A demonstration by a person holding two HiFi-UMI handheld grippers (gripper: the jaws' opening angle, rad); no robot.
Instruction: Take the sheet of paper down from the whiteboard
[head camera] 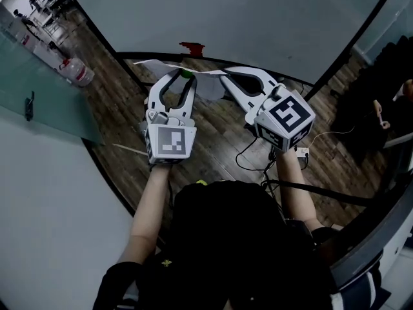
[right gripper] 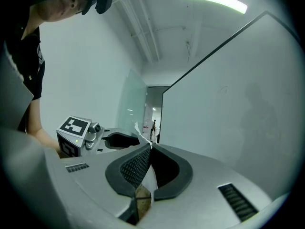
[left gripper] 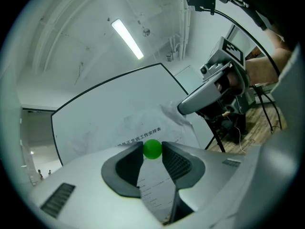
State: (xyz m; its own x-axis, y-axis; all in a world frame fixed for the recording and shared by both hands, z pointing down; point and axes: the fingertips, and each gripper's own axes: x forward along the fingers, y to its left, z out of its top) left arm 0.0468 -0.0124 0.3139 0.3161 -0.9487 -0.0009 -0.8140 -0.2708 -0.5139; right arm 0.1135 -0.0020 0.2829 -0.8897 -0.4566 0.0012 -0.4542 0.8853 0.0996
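Left gripper (head camera: 184,76) pinches the green magnet (left gripper: 152,149) pinning the sheet of paper (left gripper: 143,128) to the whiteboard (head camera: 258,24) at 12 o'clock. Right gripper (right gripper: 148,149), at the magnet's 3 o'clock, clamps the sheet's edge, probably against falling.

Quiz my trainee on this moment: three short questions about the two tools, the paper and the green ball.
1. Pick one: between the jaws of the left tool sits A) a marker pen, B) a green ball, C) nothing.
2. True or false: the right tool stands wide open and empty.
3. Fill in: the surface behind the sheet of paper is the ____.
Key: 1 B. 2 False: the right tool is shut on the edge of the sheet of paper. 3 whiteboard.
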